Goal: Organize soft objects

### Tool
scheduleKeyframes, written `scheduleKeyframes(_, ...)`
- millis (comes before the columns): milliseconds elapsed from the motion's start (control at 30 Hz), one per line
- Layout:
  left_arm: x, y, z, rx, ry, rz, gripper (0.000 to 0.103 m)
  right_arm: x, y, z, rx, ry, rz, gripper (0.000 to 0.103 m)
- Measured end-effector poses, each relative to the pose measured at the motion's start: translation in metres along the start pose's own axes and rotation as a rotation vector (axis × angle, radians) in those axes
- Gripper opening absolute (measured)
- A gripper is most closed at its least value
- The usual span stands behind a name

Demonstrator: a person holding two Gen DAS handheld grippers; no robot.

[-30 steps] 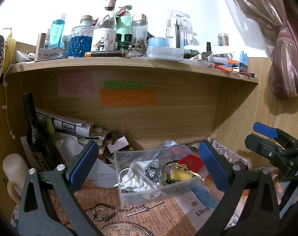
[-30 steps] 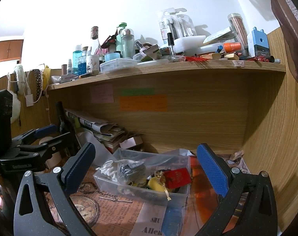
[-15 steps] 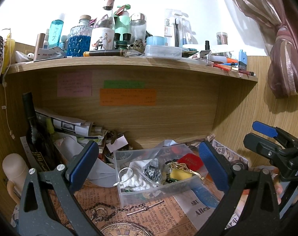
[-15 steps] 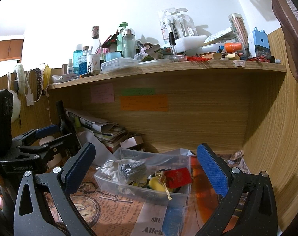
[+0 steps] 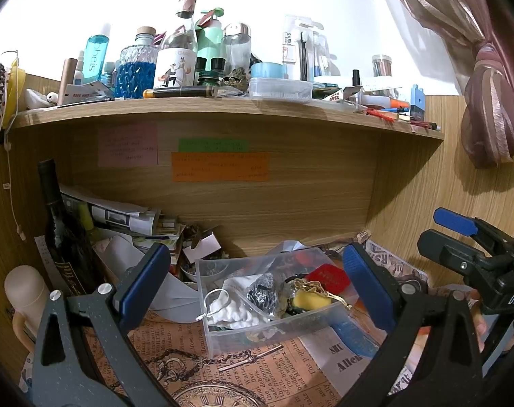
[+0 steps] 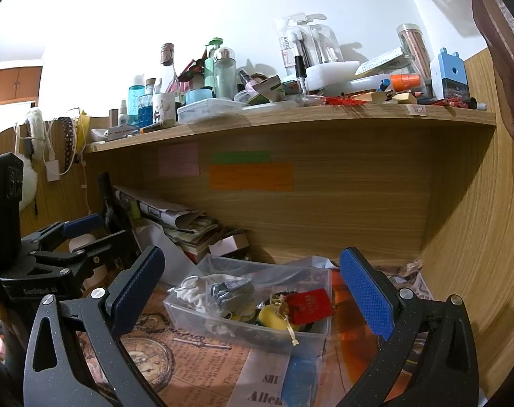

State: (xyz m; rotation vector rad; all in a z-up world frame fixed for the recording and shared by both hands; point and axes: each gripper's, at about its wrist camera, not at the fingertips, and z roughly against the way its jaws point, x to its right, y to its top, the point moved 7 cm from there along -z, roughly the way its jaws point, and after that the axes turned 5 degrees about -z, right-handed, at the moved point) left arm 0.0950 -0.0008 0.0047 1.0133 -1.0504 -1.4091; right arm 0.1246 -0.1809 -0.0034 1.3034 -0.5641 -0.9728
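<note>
— Sitting on the newspaper-covered desk (image 5: 175, 342), under the shelf (image 5: 223, 112): clear plastic bin (image 5: 290, 325) holding white fluffy item (image 5: 233, 312), dark crumpled item (image 5: 263, 291), yellow soft piece (image 5: 307, 300), red tag (image 5: 328, 276). Gripper state?

— Left gripper (image 5: 253, 285) spread wide, empty, fingers either side of bin, not touching. Right gripper (image 6: 253, 288) likewise wide, empty, framing same bin.

— Surroundings?

— Dark bottle (image 5: 63, 240) upright at left, stacked papers (image 5: 128, 217) behind, sticky notes (image 5: 219, 166) on back panel, bottles crowding shelf top.
</note>
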Motion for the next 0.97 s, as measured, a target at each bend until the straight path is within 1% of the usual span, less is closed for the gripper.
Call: scheduleKeyframes(967, -0.0070, 0.0001, -0.0010, 0.000, -0.028, 0.001, 0.103, 0.0013, 0.0006, -0.0064, -0.015, 0.011, 0.001, 0.103)
